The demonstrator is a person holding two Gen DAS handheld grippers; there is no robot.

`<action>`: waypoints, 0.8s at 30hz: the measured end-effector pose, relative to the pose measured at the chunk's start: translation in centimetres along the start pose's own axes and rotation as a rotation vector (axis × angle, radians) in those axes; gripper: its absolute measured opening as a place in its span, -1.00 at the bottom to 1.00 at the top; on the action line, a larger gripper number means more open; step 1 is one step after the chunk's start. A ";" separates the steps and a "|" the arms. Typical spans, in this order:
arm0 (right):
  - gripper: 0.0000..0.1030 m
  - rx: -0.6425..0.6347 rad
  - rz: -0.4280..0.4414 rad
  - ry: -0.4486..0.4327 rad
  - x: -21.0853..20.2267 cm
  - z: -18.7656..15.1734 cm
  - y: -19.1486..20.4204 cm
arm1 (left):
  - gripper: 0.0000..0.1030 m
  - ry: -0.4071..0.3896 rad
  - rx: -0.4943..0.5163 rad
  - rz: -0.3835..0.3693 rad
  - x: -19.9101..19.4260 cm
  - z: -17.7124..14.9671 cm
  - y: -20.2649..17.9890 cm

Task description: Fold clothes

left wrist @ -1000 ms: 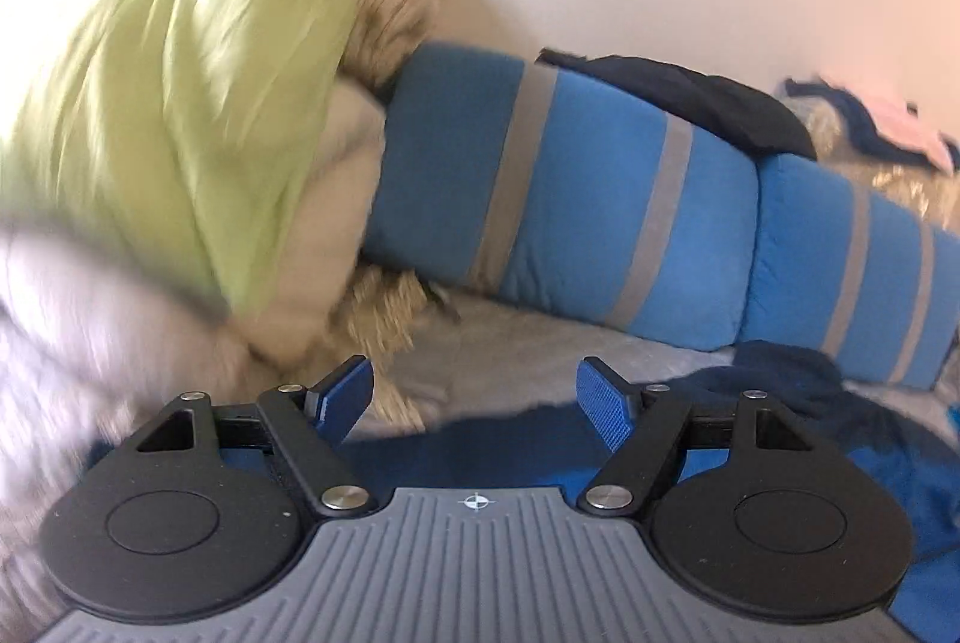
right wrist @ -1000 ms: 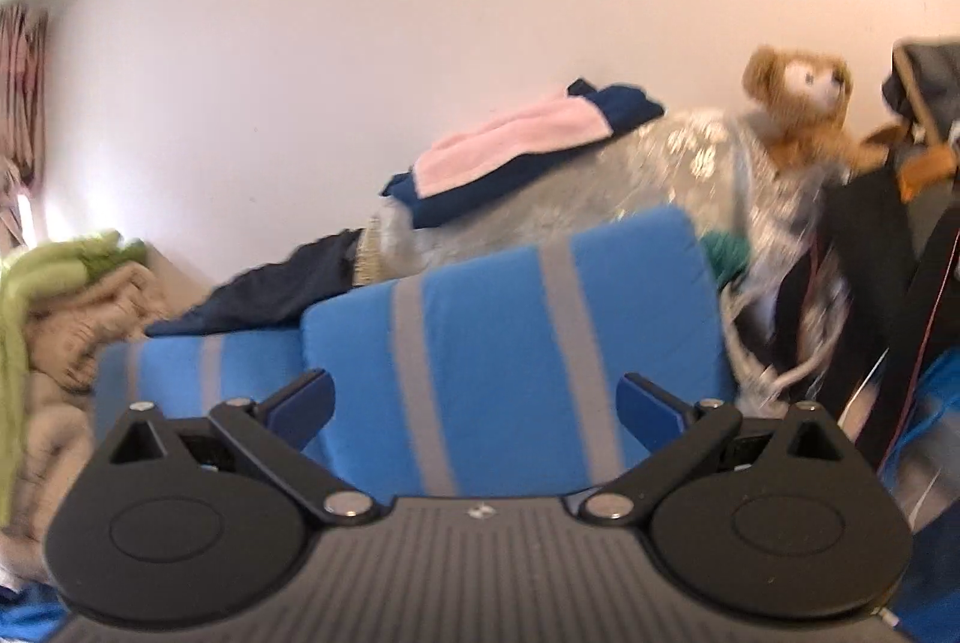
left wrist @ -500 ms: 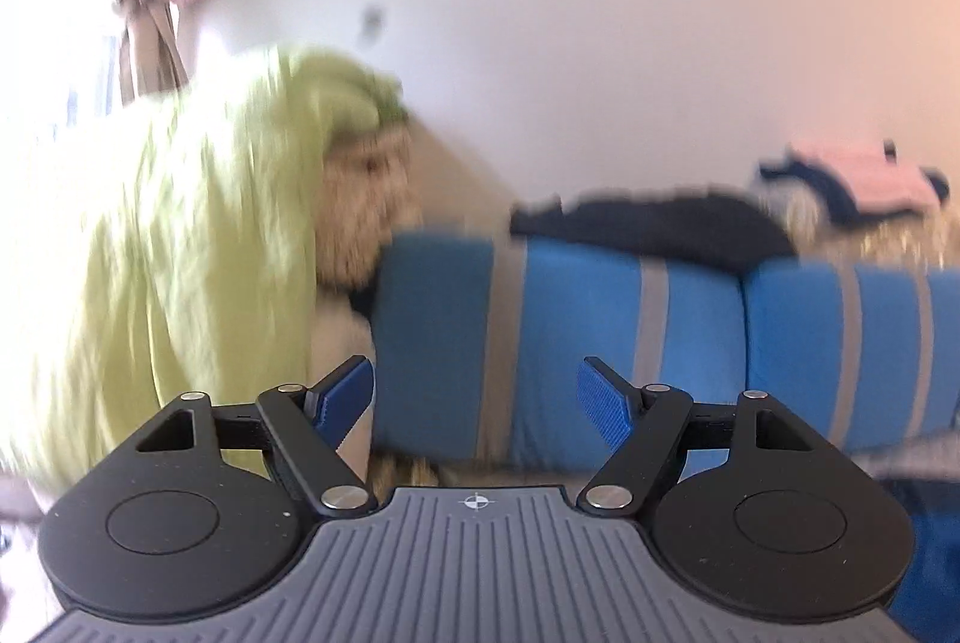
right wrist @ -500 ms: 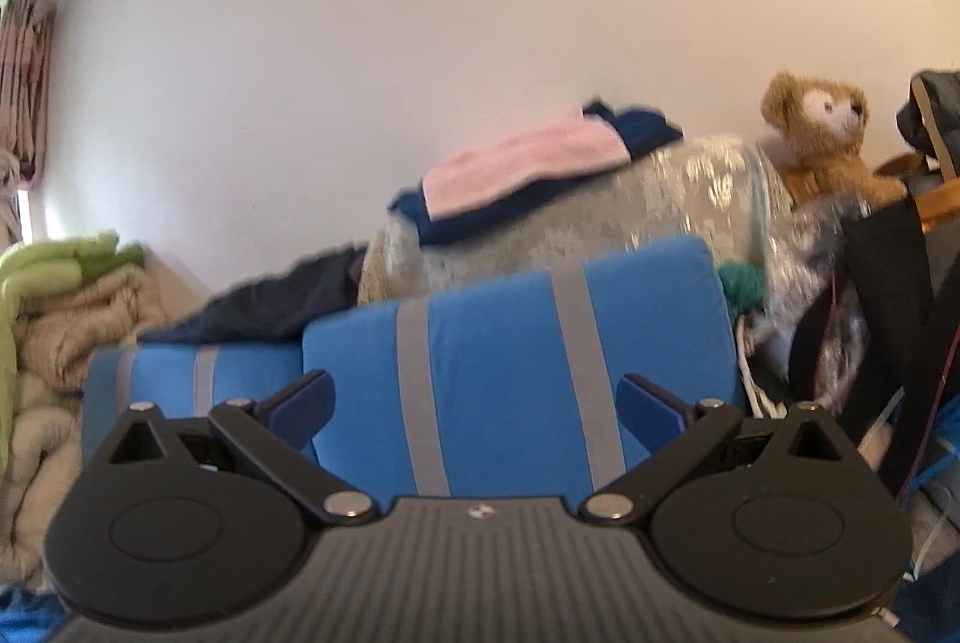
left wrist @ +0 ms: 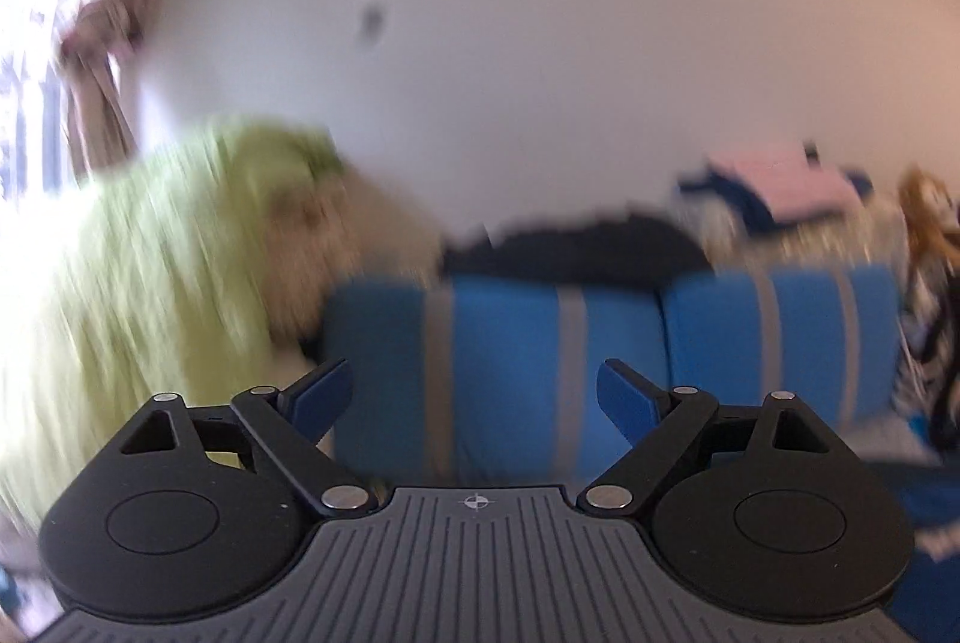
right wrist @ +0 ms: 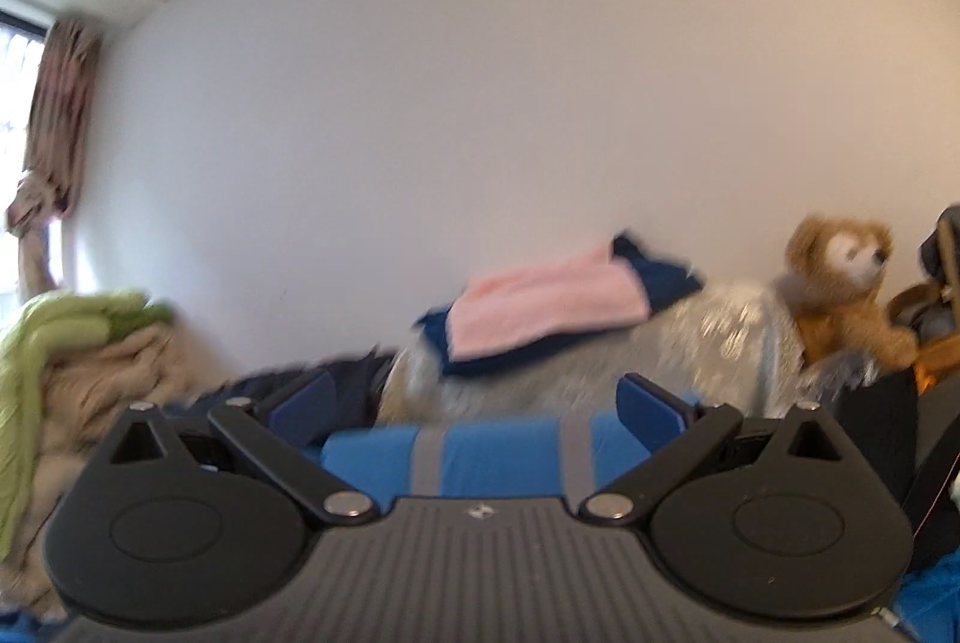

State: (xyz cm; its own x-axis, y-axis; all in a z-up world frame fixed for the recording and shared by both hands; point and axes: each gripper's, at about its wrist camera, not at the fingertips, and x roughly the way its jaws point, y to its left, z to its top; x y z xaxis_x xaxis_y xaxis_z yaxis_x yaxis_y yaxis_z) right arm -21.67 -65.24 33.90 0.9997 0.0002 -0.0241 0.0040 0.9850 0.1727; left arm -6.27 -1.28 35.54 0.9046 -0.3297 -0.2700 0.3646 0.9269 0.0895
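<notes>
at the far left of the left wrist view, about nine o'clock, a pile of bedding sits against the wall: a lime green blanket (left wrist: 138, 271) over a beige blanket (left wrist: 360, 247). moving right, at twelve o'clock, two blue cushions with grey stripes (left wrist: 540, 343) stand in a row, with a dark garment (left wrist: 576, 247) draped along their top edge, its length running left to right. at two o'clock a pink and navy folded cloth (left wrist: 780, 187) lies higher up, and a teddy bear (left wrist: 924, 211) sits at the right edge. this view is blurred.

the left gripper (left wrist: 474, 391) has just been opening; its jaws stand wide apart with nothing between them. the right gripper (right wrist: 474, 403) is also spread wide and empty, pointing level at the same cushions.

the likely next piece to fold is the dark garment, straight ahead of and above the left gripper and at about eleven o'clock from the right one (right wrist: 336, 379), so the left hand seems better lined up. neither tool touches any clothing yet.
</notes>
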 end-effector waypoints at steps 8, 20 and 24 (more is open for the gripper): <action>1.00 0.020 0.123 0.228 0.6 -10.5 3.2 | 0.73 0.300 -0.072 -0.065 7.6 -14.0 -1.7; 1.00 0.096 0.203 0.392 0.0 -18.6 6.1 | 0.00 0.613 -0.230 -0.170 15.9 -26.2 -0.2; 1.00 0.095 0.189 0.406 0.0 -19.3 6.2 | 0.01 0.615 -0.253 -0.160 17.2 -27.9 -0.6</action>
State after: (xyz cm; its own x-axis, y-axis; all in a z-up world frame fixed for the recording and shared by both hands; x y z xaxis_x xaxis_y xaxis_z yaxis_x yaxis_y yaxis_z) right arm -22.08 -55.77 15.98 0.8930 0.2646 -0.3641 -0.1562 0.9409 0.3006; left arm 2.88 -2.49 4.15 0.5265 -0.3739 -0.7635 0.3528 0.9132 -0.2039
